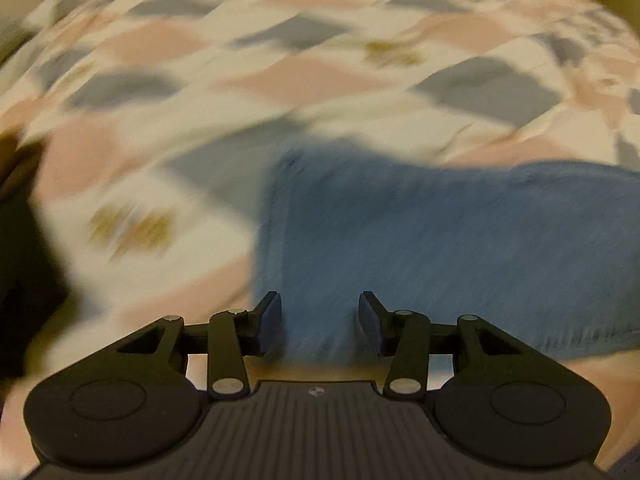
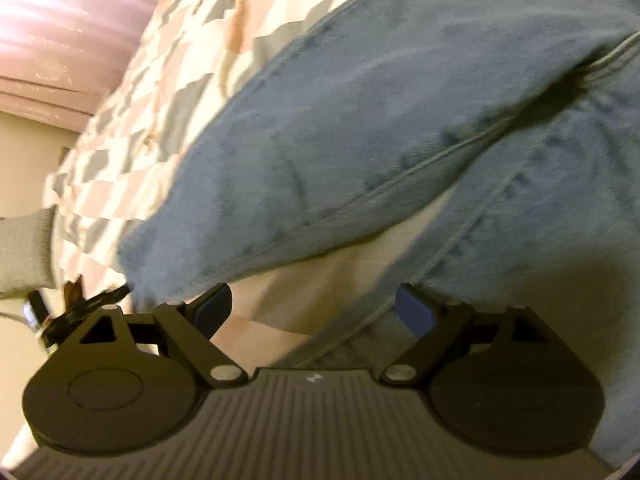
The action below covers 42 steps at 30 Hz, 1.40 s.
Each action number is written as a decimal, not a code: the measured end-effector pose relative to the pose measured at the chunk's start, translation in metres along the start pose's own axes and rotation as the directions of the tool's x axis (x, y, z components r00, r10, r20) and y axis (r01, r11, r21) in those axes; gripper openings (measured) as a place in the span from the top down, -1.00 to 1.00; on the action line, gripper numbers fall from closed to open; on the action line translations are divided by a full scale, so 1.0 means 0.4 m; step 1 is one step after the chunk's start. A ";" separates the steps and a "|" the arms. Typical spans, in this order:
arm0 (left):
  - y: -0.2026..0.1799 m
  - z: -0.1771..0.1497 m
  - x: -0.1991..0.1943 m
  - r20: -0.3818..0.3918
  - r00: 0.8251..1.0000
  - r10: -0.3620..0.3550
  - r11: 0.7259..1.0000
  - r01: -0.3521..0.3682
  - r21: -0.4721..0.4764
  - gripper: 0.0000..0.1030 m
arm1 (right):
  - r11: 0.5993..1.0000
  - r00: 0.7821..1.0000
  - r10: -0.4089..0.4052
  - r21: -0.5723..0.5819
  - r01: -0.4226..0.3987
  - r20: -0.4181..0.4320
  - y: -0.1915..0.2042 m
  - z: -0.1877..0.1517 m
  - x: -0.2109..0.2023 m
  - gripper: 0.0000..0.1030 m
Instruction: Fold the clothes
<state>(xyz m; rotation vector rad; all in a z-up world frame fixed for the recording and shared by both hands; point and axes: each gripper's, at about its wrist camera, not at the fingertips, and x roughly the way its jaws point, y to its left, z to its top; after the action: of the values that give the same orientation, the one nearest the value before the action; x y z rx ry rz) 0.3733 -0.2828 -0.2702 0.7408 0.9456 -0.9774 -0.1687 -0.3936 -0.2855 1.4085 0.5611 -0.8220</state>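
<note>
Two grippers over one garment: we see a pair of blue jeans (image 2: 380, 120) lying flat on a bed with a checked quilt (image 1: 280, 72) in pink, grey and cream.

Left gripper (image 1: 320, 320): jaws partly apart, nothing between the pads. Denim lies directly beneath and ahead of its fingertips, with the cloth's edge just to the left of them. View is motion-blurred, so we cannot tell whether the pads touch the fabric.

Right gripper (image 2: 314, 308): jaws spread wide, nothing gripped. It hovers over the gap where two denim panels with stitched seams diverge, bare quilt showing between them. One seamed panel runs under its right finger.

Long axis of the jeans in the right view runs from lower left up to upper right, away from the fingers.

We judge the left gripper nearer to a graspable edge; the right must close on a seam first. A grey sleeve (image 2: 24, 248) shows at the left margin.
</note>
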 end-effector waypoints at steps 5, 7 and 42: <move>-0.036 0.107 0.120 0.050 0.986 0.161 0.987 -0.159 -0.029 0.10 | 0.996 0.997 -0.060 -0.064 0.063 0.049 0.025 0.000 -0.019 -0.69; -0.021 0.119 0.111 0.065 0.963 0.263 0.962 -0.256 -0.097 0.10 | 0.992 0.989 -0.097 -0.075 0.105 0.111 0.012 0.009 -0.066 -0.69; -0.676 -0.779 -0.459 -0.129 0.990 0.061 0.911 -0.108 -0.397 -0.19 | 0.846 0.911 -0.348 -0.344 0.407 0.223 -0.548 -0.126 -0.617 -0.35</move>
<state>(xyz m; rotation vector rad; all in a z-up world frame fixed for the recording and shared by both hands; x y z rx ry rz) -0.0180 -0.0574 -0.2597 0.4846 1.1611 -0.6374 -0.4846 -0.2965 -0.2387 0.8728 0.8488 -1.0593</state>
